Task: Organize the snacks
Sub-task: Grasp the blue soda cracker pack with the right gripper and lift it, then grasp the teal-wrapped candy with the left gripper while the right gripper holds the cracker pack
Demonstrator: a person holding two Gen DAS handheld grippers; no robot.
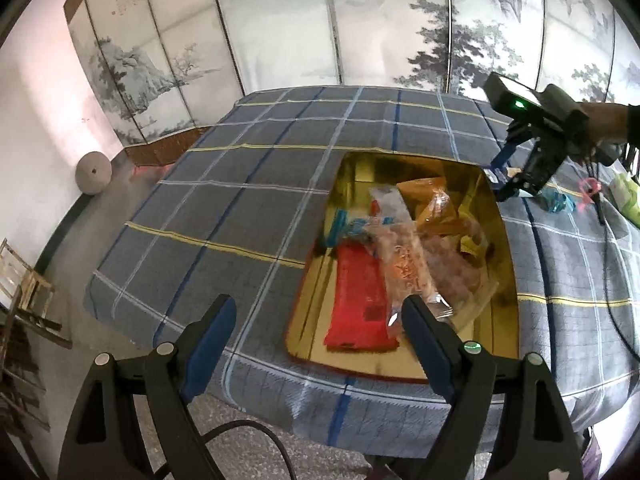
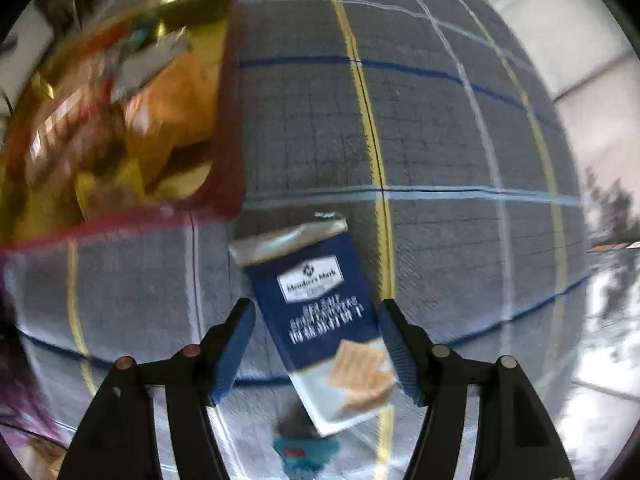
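A gold tray [image 1: 508, 320] sits on the plaid-covered table and holds several snack packets: a red one [image 1: 356, 300], a clear long one [image 1: 400, 256] and orange ones [image 1: 440, 208]. My left gripper [image 1: 320, 316] is open and empty above the tray's near left corner. My right gripper [image 2: 316, 320] is open, its fingers on either side of a blue cracker packet [image 2: 316, 304] lying on the cloth beside the tray [image 2: 224, 204]. The right gripper also shows in the left wrist view [image 1: 500, 184] at the tray's far right corner.
The blue-grey plaid tablecloth [image 1: 240, 200] covers the table. A teal wrapper [image 1: 558, 202], a pink clip [image 1: 588, 190] and a green packet [image 1: 626, 196] lie at the right. A painted folding screen [image 1: 320, 20] stands behind. A small teal item [image 2: 304, 452] lies below the cracker packet.
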